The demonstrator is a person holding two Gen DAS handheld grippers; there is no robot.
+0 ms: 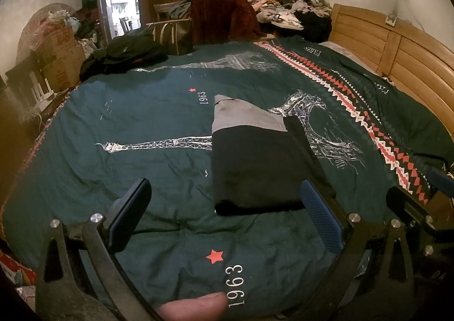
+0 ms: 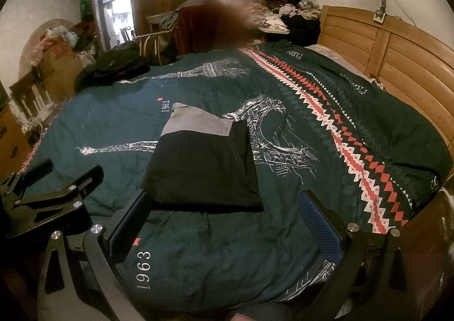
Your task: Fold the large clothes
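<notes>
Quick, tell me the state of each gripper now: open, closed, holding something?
Left gripper: open, holding nothing; the folded black and grey garment lies just ahead of it on the bed cover.
Right gripper: open, holding nothing.

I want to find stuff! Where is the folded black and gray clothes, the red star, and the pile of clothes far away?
folded garment [image 2: 204, 167], right wrist view, on its black part.
red star [image 1: 214, 256], left wrist view, star's middle.
clothes pile [image 1: 283, 3], left wrist view, heap's middle.

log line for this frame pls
phase: fold looks done | garment: folded, flat on bed | left gripper: open, empty | right gripper: open, empty
</notes>
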